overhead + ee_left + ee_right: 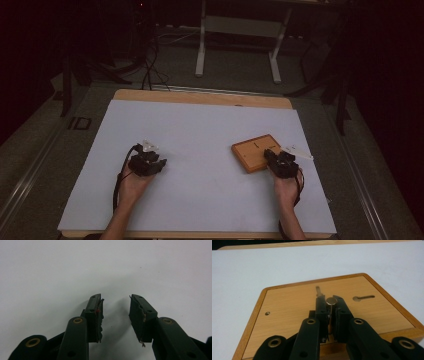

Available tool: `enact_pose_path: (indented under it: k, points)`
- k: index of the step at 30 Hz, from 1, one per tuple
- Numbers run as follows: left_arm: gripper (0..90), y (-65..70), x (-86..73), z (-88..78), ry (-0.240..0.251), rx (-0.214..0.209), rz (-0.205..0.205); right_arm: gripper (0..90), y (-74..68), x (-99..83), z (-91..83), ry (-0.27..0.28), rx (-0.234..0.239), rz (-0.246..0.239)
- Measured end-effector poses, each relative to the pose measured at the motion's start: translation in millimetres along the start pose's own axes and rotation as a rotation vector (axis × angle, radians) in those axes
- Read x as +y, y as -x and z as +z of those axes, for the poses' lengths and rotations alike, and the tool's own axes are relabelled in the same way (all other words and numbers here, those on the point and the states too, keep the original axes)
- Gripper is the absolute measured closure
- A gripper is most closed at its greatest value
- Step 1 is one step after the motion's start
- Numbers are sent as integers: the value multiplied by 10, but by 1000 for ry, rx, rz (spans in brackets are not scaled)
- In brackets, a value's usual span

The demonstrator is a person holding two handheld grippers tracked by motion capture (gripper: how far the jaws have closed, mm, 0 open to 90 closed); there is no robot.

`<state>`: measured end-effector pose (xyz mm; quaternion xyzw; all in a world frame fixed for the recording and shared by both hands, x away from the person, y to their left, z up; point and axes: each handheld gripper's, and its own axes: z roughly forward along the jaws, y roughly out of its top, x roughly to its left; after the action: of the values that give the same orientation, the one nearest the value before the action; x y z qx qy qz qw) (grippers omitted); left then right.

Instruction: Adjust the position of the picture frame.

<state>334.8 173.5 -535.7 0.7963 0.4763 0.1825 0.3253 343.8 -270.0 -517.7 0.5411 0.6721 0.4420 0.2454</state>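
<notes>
- Right gripper (331, 305) pinches small metal cylinder peg w/ flat round top (331, 300) between its black jaws, held upright over flat square wooden board w/ raised darker rim (287, 307).
- Board sits on right half of white table sheet (200, 150); in high view, right gripper (281, 161) hangs over board's near edge (252, 150), hand coming in from below.
- Board face shows keyhole-shaped slot (363, 298) off to the right of the jaws, small round hole (267, 313) off to the left, and a thin dark slot or pin (319, 290) just beyond jaw tips — blurred, can't tell which.
- White flat piece (296, 151) lies on sheet just beside board's right side; what it is, can't tell.
- Left gripper (116, 315) has jaws spread partway, nothing between them, pads worn at edges, over bare white sheet. In high view, it (147, 162) rests well apart from board, on left half.
- Step in hand, my read: peg is gripped and carried above board, not yet seated in any hole.
- Next move prob calls for: line peg axis up w/ target opening, keep it vertical, lower straight, then ease the grip only once it's seated.
- Risk: peg is short and slick, could tilt in pads or skid on wood if lowered off-centre.
- Left gripper may need to come over and steady board; it's loose on sheet, as far as I can judge.
</notes>
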Motion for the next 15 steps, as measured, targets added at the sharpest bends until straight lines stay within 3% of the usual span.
enact_pose_path:
  k: [15]
  points:
    - [614, 14, 4, 2, -2, 10, 16, 847, -164, 51, -59, 74, 81, -113]
